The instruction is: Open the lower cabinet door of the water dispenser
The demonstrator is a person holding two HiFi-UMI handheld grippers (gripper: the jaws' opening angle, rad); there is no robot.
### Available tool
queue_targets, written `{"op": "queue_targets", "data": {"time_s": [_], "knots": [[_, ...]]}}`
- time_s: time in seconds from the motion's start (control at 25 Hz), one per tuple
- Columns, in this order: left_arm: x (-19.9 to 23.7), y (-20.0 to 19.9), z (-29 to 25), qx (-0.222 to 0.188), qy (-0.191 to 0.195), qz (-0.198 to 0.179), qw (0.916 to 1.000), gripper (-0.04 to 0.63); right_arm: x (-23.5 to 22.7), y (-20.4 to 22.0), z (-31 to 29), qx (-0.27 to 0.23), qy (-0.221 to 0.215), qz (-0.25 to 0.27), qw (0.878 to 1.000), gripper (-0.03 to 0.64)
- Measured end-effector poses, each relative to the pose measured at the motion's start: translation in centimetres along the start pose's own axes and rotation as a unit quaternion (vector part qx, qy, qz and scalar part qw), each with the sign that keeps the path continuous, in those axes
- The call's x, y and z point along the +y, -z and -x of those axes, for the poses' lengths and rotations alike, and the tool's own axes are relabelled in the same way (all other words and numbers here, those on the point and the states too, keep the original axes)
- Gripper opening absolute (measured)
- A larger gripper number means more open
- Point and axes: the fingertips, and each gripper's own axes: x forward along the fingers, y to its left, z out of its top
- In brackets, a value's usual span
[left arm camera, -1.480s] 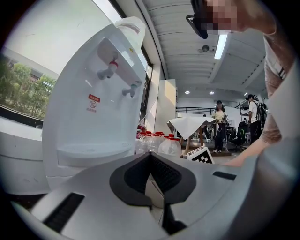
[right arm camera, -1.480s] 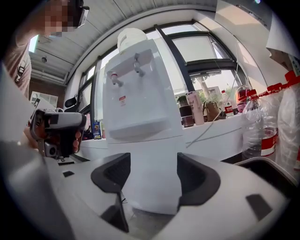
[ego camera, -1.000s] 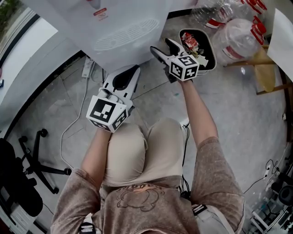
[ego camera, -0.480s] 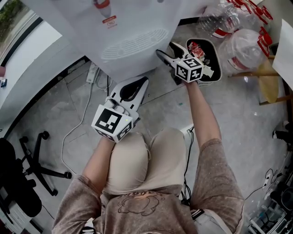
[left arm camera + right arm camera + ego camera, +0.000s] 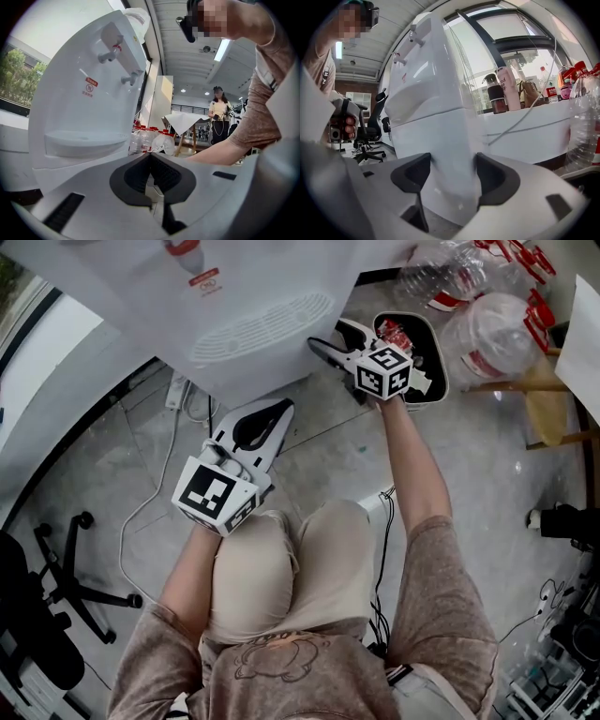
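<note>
The white water dispenser stands at the top of the head view, its lower cabinet under the drip tray. My right gripper is at the cabinet's right front corner. In the right gripper view that corner edge stands between the two dark pads of my right gripper, and the jaws are closing on it, still wide apart. My left gripper hangs lower left, a little short of the cabinet front. Its jaws are shut with nothing between them, as my left gripper shows in its own view, facing the dispenser.
A black bin with rubbish sits right of the dispenser, with large water bottles behind it. A power strip and white cable lie on the floor at left. An office chair base stands lower left. A wooden stand is at right.
My right gripper has moved a little closer to the cabinet's corner and its jaws have narrowed slightly. The left gripper has stayed in place.
</note>
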Motion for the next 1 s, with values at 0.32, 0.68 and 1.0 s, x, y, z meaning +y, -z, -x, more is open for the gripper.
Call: {"op": "queue_targets", "data": {"time_s": [0.32, 0.68, 1.0], "knots": [[0.0, -0.3, -0.2, -0.008, 0.000, 0.028, 0.9996, 0.017, 0.0, -0.2, 0.1, 0.003, 0.005, -0.004, 1.000, 0.290], [-1.9, -0.8, -0.1, -0.011, 0.023, 0.025, 0.9994, 0.017, 0.2, 0.0, 0.4, 0.006, 0.031, -0.008, 0.999, 0.284], [-2.0, -0.6, 1.1, -0.014, 0.004, 0.030, 0.9994, 0.017, 1.2, 0.5, 1.9, -0.002, 0.053, -0.014, 0.998, 0.279]]}}
